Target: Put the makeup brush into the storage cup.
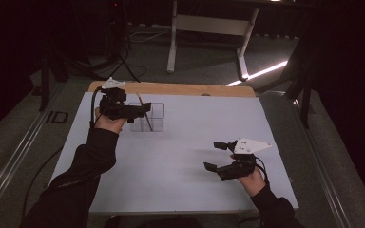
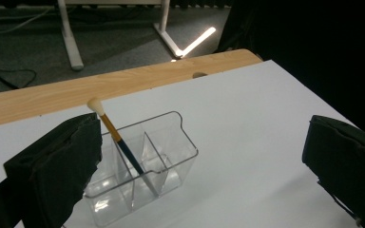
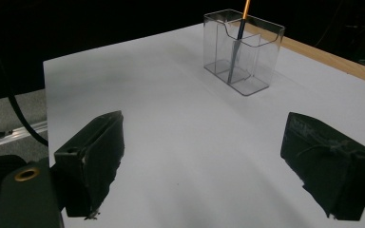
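Observation:
A clear plastic holder (image 1: pixel 156 117) (image 2: pixel 168 156) (image 3: pixel 254 52) with several compartments stands on the white table top (image 1: pixel 185 152) toward the far left. A brush (image 1: pixel 144 114) (image 2: pixel 116 137) (image 3: pixel 240 28) with an orange and dark blue handle leans inside it, pale tip up. My left gripper (image 1: pixel 140 108) (image 2: pixel 202 142) is open just left of the holder, nothing between its jaws. My right gripper (image 1: pixel 214 156) (image 3: pixel 204 126) is open and empty above the table's near right part, well away from the holder.
A wooden strip (image 1: pixel 171 89) (image 2: pixel 76 90) runs along the table's far edge. Behind it on the floor stand a white desk frame (image 1: pixel 209 28), cables and a bright light stripe (image 1: pixel 261 73). Dark surroundings flank both sides of the table.

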`<state>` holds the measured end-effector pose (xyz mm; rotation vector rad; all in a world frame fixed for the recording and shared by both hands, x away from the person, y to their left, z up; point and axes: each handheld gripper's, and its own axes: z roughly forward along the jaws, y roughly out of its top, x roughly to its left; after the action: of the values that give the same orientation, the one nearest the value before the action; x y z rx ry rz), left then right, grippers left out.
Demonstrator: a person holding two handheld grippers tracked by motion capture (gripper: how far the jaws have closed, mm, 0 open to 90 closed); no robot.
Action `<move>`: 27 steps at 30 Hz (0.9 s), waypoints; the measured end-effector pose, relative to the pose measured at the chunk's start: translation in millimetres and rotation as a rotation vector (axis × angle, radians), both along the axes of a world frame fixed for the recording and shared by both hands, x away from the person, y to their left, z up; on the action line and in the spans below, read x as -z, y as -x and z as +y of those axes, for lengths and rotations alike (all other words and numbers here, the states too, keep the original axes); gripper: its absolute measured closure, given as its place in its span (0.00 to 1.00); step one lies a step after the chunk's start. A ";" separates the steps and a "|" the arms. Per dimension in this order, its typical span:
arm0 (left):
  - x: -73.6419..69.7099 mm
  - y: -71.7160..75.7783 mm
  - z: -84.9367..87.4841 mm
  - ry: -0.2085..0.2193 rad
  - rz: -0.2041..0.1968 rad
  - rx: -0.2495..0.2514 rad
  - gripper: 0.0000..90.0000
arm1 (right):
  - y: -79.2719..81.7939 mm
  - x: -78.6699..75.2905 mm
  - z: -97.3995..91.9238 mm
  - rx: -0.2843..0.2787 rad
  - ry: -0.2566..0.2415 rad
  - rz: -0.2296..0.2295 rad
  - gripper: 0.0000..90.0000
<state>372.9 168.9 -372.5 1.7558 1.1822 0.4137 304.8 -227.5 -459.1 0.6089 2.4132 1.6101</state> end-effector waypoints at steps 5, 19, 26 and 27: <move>5.8 10.9 7.2 -0.002 -0.004 -0.005 0.00 | -1.0 0.2 -0.9 0.006 -0.009 0.010 0.16; 26.7 36.4 19.2 0.032 -0.023 0.032 0.00 | -2.1 0.6 -1.2 0.019 -0.002 -0.001 0.16; 44.8 47.8 16.1 0.058 -0.041 0.098 0.00 | -1.4 1.0 -0.5 0.020 0.000 0.000 0.15; 47.3 48.6 15.8 0.070 -0.043 0.120 0.00 | -1.5 1.2 -0.6 0.020 0.000 0.002 0.15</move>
<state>324.3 184.8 -419.8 1.7387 1.0430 0.3325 306.3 -228.1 -460.3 0.6331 2.4005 1.6025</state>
